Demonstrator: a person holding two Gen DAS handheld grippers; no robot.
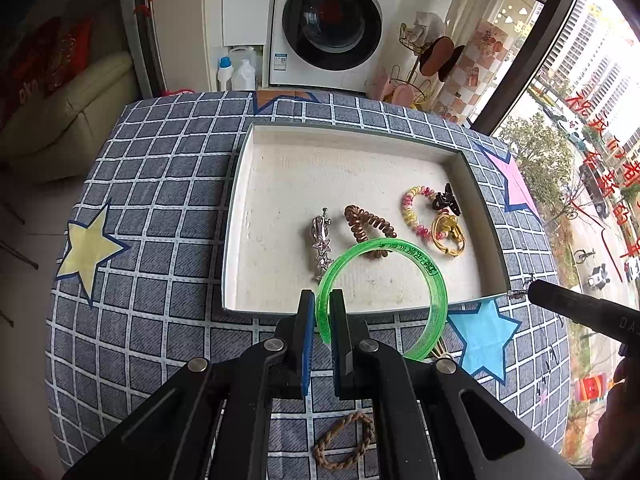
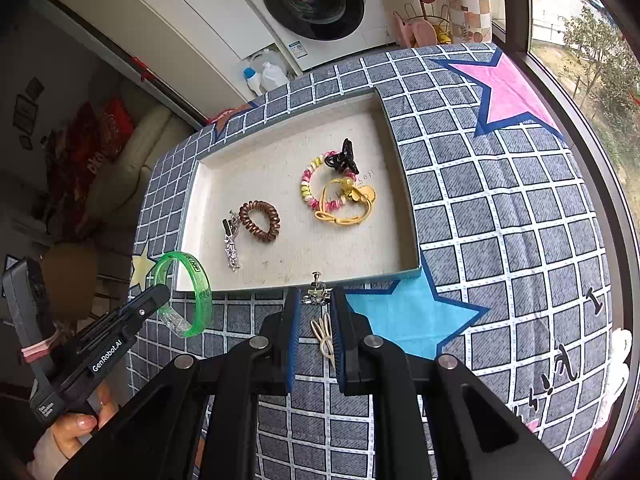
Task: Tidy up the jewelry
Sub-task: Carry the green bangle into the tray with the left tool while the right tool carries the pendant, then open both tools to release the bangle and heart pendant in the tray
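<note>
My left gripper (image 1: 322, 304) is shut on a green translucent bangle (image 1: 400, 256) and holds it above the near edge of the shallow white tray (image 1: 280, 168); it also shows in the right wrist view (image 2: 196, 284). In the tray lie a silver star clip (image 1: 322, 248), a brown coil hair tie (image 1: 368, 226), a pink-yellow coil tie (image 1: 414, 212), a black claw clip (image 1: 446, 200) and a yellow hair tie (image 1: 448, 236). My right gripper (image 2: 316, 304) is partly closed around a small silver clip (image 2: 316, 294) at the tray's near rim; whether the pads touch it is unclear.
A cream hairpin (image 2: 325, 338) lies on the checked cloth between my right fingers. A braided brown hair tie (image 1: 344, 440) lies on the cloth under my left gripper. A blue star patch (image 2: 412, 316) sits right of the hairpin. A washing machine (image 1: 332, 24) stands behind the table.
</note>
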